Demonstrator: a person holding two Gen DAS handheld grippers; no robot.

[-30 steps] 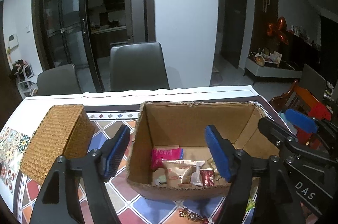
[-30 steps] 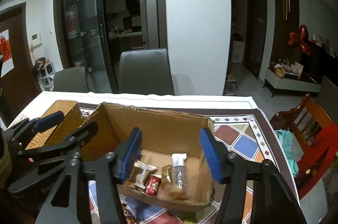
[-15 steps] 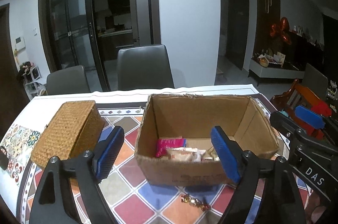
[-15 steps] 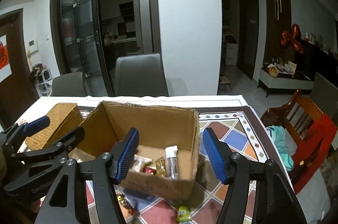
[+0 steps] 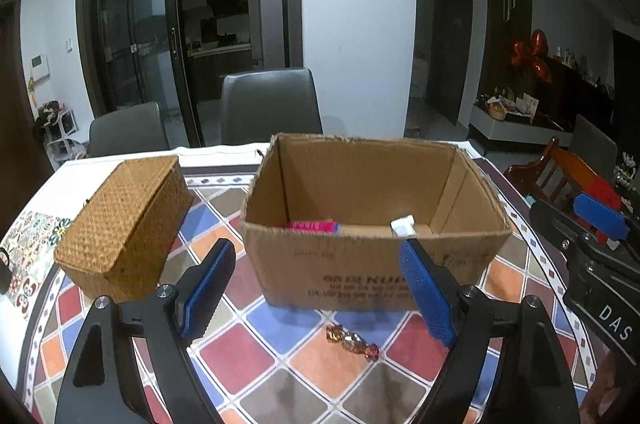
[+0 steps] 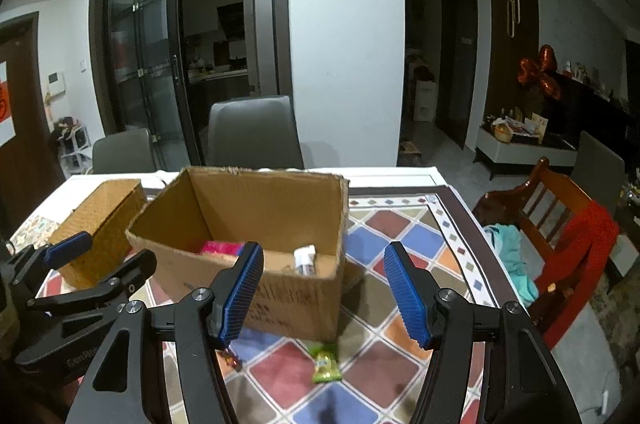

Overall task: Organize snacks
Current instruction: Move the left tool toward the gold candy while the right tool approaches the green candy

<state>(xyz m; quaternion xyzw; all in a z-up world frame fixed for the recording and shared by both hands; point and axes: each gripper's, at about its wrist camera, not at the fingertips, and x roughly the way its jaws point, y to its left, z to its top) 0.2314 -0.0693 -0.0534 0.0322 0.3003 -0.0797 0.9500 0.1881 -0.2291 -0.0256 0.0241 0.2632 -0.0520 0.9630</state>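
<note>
Jaws: left gripper just widened, empty; right gripper apart, empty | cardboard box on worktop | candy in front

White letters "DAS" stand on the black right gripper; the brown cardboard box carries unreadable dark print.

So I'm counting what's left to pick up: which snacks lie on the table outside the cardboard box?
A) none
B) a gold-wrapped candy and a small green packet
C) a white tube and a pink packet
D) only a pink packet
B: a gold-wrapped candy and a small green packet lie on the tablecloth in front of the cardboard box; the pink packet sits inside it.
</note>
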